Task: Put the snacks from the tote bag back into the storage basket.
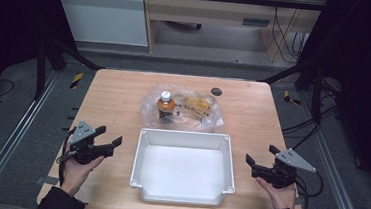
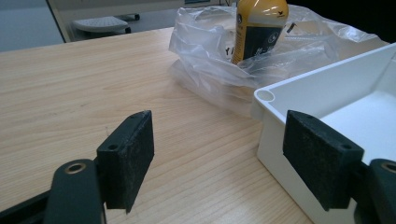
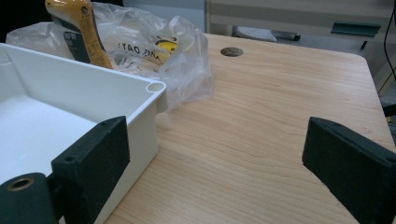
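Note:
A white rectangular tray (image 1: 186, 137) sits empty at the table's near middle. Behind it lies a crumpled clear plastic bag (image 1: 198, 113) with an upright orange bottle (image 1: 166, 105) with a white cap standing in it. My left gripper (image 1: 111, 138) rests open on the table left of the tray, nothing between its jaws. To the tray's right my right gripper (image 1: 262, 155) is likewise open and holds nothing. The left gripper view has the bottle (image 2: 259, 28) and bag (image 2: 210, 56) ahead, with the tray's corner (image 2: 266, 95) to their right. The right gripper view has the tray corner (image 3: 156, 87), bag (image 3: 154, 51) and bottle (image 3: 79, 28).
A small dark round hole (image 1: 216, 91) sits in the wooden tabletop (image 1: 113, 104) at the far right of the bag. Black frame posts stand at both far corners. Cables lie on the floor at the right.

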`<act>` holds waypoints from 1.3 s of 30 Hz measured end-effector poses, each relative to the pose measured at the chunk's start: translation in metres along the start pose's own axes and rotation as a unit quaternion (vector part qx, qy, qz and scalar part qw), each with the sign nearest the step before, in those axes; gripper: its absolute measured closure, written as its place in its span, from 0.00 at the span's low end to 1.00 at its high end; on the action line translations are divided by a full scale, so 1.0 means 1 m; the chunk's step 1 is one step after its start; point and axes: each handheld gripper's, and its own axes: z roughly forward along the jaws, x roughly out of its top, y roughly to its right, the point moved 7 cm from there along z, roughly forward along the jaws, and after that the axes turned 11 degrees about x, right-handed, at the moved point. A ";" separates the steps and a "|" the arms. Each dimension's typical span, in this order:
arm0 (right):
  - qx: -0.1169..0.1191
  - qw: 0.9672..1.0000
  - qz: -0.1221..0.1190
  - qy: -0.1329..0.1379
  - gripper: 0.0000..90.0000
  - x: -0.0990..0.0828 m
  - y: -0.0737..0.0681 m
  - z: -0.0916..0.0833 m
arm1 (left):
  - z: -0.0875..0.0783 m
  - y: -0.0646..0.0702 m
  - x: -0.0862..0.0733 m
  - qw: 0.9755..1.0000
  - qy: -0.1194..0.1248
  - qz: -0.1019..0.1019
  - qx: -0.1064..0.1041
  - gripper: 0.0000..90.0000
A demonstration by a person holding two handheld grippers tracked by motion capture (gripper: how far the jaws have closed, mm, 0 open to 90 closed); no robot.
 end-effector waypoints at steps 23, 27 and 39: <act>-0.006 1.000 -0.005 -0.003 0.09 0.000 0.001 -0.001 | 0.002 0.011 0.014 1.000 0.007 -0.008 -0.017 0.28; -0.007 1.000 -0.006 0.000 0.09 0.000 0.002 -0.002 | 0.001 0.014 0.015 1.000 0.008 -0.004 -0.020 0.28; -0.009 1.000 -0.003 -0.003 0.09 -0.001 0.002 -0.002 | 0.000 0.018 0.023 1.000 0.012 0.001 -0.025 0.28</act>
